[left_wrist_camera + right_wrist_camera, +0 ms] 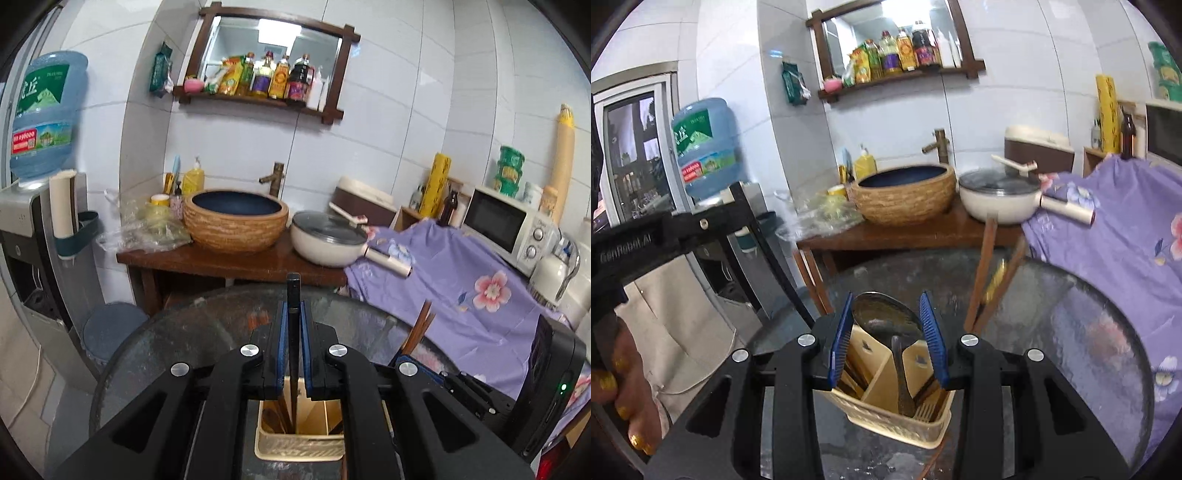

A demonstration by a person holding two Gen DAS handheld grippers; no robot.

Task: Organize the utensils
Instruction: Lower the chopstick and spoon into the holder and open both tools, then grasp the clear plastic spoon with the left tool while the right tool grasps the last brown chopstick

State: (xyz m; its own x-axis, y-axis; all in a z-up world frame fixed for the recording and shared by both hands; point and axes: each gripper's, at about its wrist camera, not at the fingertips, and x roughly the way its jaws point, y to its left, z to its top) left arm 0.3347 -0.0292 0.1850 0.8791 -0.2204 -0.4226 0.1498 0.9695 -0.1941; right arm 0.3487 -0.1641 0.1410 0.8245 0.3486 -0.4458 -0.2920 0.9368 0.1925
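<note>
Now your left gripper point(294, 354) is clenched on a black chopstick point(293, 321) upright over the utensil basket point(299, 445); your right gripper point(889, 343) grips a spoon point(886, 317) over the basket, ready for sorting by compartment.

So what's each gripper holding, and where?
Left gripper: thin black chopstick, pinched near its upper end. Right gripper: metal spoon, held across its bowl.
</note>
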